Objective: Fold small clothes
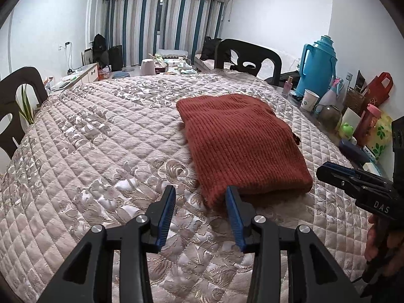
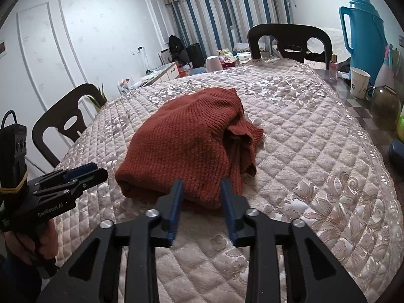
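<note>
Both grippers hang just short of the sweater [image 1: 242, 146], which lies folded into a thick rust-red bundle on the quilt [image 1: 96, 131], right of centre and close to the near edge. Left gripper [image 1: 200, 212] has its fingers parted with nothing between them; the right-hand finger stands at the bundle's near left corner, and whether it touches the knit cannot be told. Right gripper [image 2: 202, 207] is likewise released, its fingers apart and empty at the near fold. On the bundle's right side a loose layer [image 2: 246, 136] spills out untucked, so the fold looks unfinished, and the soft knit could slump open further if left alone. Any regrasp risks pinching only the top layer and dragging the stack apart, or catching the quilt along with it. Beyond the quilt's right edge stand a cup [image 2: 359, 82], a thermos [image 2: 366, 32] and a dark jar [image 2: 386, 107]; a wide swing toward that side could knock them over.
</note>
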Available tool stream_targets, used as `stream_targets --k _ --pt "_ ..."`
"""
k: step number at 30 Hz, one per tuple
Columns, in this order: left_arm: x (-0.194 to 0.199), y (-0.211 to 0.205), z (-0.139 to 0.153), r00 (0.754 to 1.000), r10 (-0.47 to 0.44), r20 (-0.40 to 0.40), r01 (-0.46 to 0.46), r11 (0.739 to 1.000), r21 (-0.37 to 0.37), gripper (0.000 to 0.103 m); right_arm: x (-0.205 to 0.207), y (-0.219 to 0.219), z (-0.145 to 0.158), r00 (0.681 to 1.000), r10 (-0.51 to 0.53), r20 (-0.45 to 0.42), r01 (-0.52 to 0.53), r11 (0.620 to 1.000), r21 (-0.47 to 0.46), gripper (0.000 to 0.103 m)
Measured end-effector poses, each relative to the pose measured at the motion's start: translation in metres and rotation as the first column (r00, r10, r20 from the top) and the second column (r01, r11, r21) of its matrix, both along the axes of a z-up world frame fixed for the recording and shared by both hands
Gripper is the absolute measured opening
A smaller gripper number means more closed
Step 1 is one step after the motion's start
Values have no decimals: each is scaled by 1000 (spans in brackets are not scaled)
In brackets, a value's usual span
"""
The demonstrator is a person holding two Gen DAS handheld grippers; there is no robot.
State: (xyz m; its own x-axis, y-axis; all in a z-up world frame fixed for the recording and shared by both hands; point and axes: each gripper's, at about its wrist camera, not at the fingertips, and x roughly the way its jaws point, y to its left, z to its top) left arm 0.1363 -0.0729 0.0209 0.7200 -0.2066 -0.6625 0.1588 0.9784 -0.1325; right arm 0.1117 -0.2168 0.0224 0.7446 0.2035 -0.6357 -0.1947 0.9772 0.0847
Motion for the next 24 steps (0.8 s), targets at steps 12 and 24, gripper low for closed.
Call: stream_targets --k 12,24 --pt "38 11 -5 1000 9 -26 -11 996 -87 65 28 -23 -11 998 -23 -62 30 993 118 46" --pt "114 -7 -32 982 -125 -139 77 948 -309 78 91 -49 -34 982 46 -183 15 948 319 57"
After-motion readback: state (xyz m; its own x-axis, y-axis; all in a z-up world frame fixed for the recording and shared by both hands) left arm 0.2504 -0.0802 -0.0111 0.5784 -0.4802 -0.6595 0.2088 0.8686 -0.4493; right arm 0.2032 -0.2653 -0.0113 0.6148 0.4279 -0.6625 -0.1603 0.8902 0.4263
